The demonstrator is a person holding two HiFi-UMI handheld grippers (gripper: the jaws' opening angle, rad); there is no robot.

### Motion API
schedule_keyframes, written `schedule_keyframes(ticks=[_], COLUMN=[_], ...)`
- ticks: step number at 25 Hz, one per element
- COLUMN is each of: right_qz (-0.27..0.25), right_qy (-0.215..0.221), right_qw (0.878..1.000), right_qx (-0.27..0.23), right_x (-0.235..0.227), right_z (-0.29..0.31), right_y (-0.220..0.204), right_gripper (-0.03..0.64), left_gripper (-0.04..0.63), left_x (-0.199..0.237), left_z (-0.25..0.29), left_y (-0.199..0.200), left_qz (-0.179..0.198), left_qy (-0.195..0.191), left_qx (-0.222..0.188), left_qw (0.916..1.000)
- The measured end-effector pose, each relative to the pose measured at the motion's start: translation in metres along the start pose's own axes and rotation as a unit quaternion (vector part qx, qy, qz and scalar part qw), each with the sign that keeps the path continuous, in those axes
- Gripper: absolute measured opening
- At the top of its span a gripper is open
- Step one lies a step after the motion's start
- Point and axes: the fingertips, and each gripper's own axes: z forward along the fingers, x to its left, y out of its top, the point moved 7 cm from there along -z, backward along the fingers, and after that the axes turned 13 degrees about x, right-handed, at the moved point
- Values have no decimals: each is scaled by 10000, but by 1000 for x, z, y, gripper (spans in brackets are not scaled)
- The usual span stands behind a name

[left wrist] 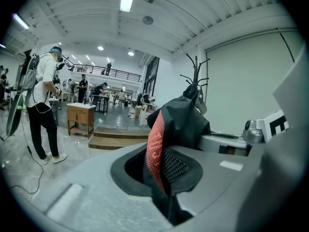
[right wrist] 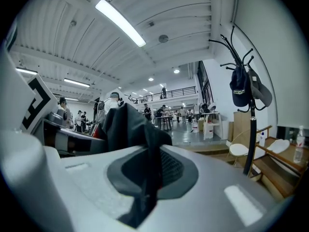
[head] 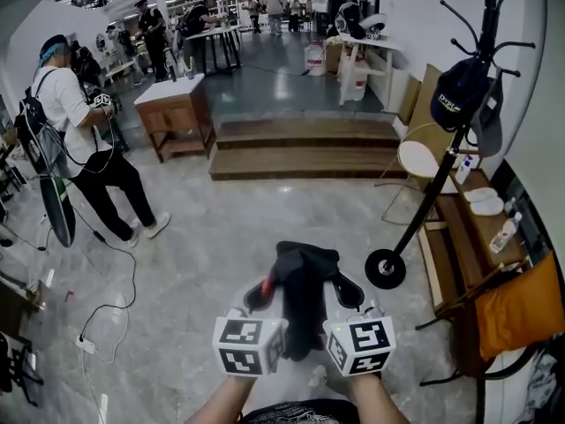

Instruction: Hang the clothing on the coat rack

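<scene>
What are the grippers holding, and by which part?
Both hold one black garment: left gripper on a fold with a red patch, right gripper on a plain black fold.

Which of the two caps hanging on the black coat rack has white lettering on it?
The dark navy cap, which hangs left of the other in the head view. The plain grey cap beside it shows no print.

A person (head: 79, 140) stood left of a wooden surface (head: 177, 113); wide low steps (head: 305, 148) lay beside it, a white chair (head: 419, 159) farther right.
</scene>
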Motion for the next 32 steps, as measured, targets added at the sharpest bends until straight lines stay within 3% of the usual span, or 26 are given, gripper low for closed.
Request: schedule_keyframes(ticks=[18,32], right_qz=[150,209], right_qy=[-6,-269], right_qw=[9999,9994], right_qx=[-86,-115], right_x=[-114,-174], right_z=[38,53], right_y=[24,33], right_gripper=[21,21], left_gripper=[35,35], left_x=[-52,-79], left_z=[104,162], left_y=[56,84], left_qz=[193,339], left_qy=[-30,-302], left_qx=[124,187], left_qw=[9997,9988])
